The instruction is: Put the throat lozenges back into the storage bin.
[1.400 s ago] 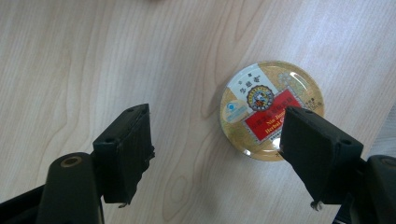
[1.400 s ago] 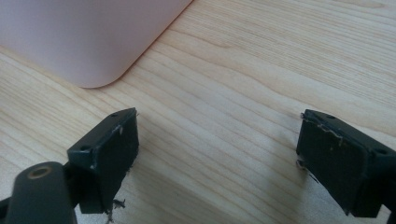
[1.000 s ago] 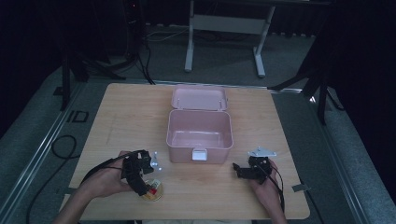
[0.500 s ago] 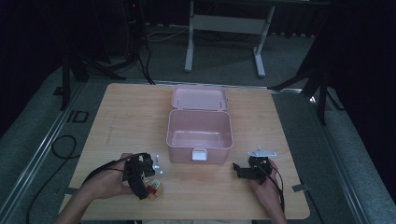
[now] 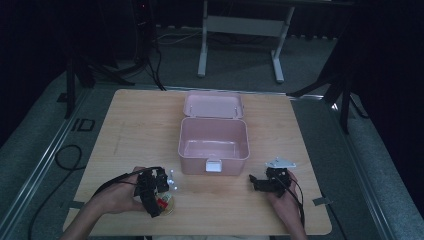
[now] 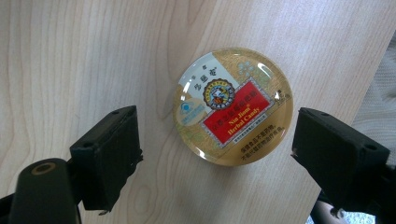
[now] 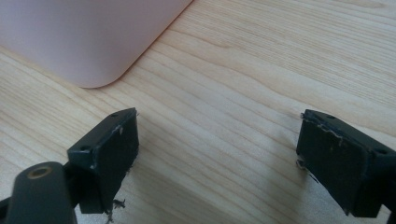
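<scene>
- Candy tin [image 6: 232,106] flat on the worktop [image 5: 140,125], label up, sitting near the front-left edge, well short of the open pink box [image 5: 214,139].
- Left hand-held gripper [image 6: 217,140] poised right over it, jaws just been opening, now spread wide with the tin between them and a clear gap on both sides, so nothing gripped.
- Looks like the approach step of a pick, or maybe a fresh release; hard to call from this alone.
- Next move probably: drop a touch lower, square the pads on opposite edges of the rim, squeeze, then lift and carry toward the box.
- Round tin, so no real long axis; only the red label band gives a direction, running on a diagonal in the left gripper view, roughly from one jaw toward the other.
- Low rim and glossy lid, so could slip if the pads land too high.
- Right hand-held gripper [image 7: 217,158] resting low over bare wood just off the box's front-right corner, jaws wide apart, holding nothing.
</scene>
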Demonstrator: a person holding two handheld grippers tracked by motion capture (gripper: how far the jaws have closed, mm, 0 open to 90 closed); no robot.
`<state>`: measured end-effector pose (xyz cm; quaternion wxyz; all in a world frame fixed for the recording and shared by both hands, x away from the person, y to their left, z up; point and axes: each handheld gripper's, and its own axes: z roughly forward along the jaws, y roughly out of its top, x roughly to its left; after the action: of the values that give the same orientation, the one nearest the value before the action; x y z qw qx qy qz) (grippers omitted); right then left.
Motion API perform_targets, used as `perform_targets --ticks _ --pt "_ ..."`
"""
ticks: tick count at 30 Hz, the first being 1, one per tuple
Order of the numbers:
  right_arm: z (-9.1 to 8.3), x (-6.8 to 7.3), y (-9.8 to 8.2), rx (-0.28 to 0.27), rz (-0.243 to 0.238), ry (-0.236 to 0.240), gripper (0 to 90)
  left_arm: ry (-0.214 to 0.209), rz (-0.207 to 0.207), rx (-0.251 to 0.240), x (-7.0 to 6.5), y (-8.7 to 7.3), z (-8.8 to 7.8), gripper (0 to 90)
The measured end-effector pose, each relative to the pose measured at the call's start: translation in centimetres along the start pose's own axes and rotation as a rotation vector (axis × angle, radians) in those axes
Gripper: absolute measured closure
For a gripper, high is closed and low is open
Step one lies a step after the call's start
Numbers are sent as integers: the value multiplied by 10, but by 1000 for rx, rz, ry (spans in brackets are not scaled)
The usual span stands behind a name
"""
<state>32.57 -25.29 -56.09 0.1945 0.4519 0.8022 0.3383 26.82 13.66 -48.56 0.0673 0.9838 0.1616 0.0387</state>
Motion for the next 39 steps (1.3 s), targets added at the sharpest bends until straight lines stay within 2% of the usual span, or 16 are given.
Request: perform_targets --ticks 9,34,37,39 --pt "0 0 0 0 0 0 127 -30 10 18 -4 3 8 142" --pt "0 0 0 0 0 0 127 -22 34 58 -8 12 26 163" --pt "0 0 0 0 0 0 127 -9 32 65 -9 13 29 196" --pt "0 0 0 0 0 0 127 -17 33 68 -8 13 28 204"
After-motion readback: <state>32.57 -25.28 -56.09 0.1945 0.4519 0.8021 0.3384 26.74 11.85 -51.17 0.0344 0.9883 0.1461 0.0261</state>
